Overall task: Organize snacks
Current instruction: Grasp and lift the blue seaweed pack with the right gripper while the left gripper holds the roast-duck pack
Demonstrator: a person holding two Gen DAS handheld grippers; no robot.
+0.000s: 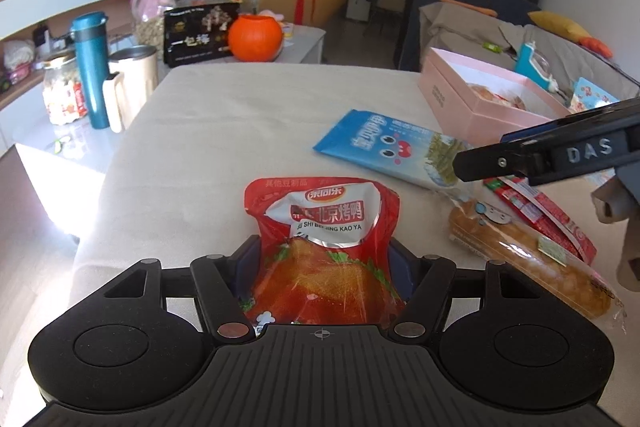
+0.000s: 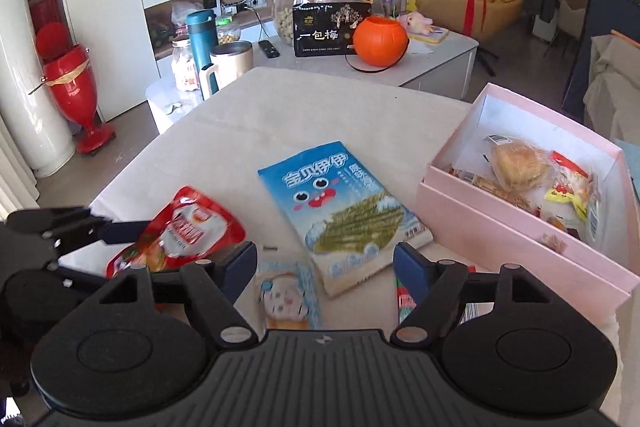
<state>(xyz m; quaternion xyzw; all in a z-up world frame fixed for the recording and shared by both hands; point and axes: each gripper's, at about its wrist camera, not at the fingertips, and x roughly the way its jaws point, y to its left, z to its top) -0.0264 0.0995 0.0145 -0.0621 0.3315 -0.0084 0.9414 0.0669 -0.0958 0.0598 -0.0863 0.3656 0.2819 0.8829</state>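
Note:
My left gripper [image 1: 324, 259] has its fingers on both sides of a red roast-duck snack pouch [image 1: 324, 247] lying on the beige cloth; the pouch looks pinched between them. The pouch also shows in the right wrist view [image 2: 184, 231], with the left gripper [image 2: 120, 231] on it. My right gripper [image 2: 325, 263] is open and empty above a wrapped bread roll [image 2: 286, 297] and a red snack stick [image 2: 404, 301]. A blue seaweed snack bag [image 2: 340, 211] lies in the middle. An open pink box [image 2: 500, 227] with several snacks stands at the right.
Behind the cloth-covered table [image 2: 300, 107] a white side table holds a teal flask [image 2: 200, 37], a beige kettle [image 2: 228, 65], a glass jar [image 2: 308, 1], a black box [image 2: 330, 29] and an orange pumpkin bucket [image 2: 380, 41]. A red vase [image 2: 72, 87] stands on the floor left.

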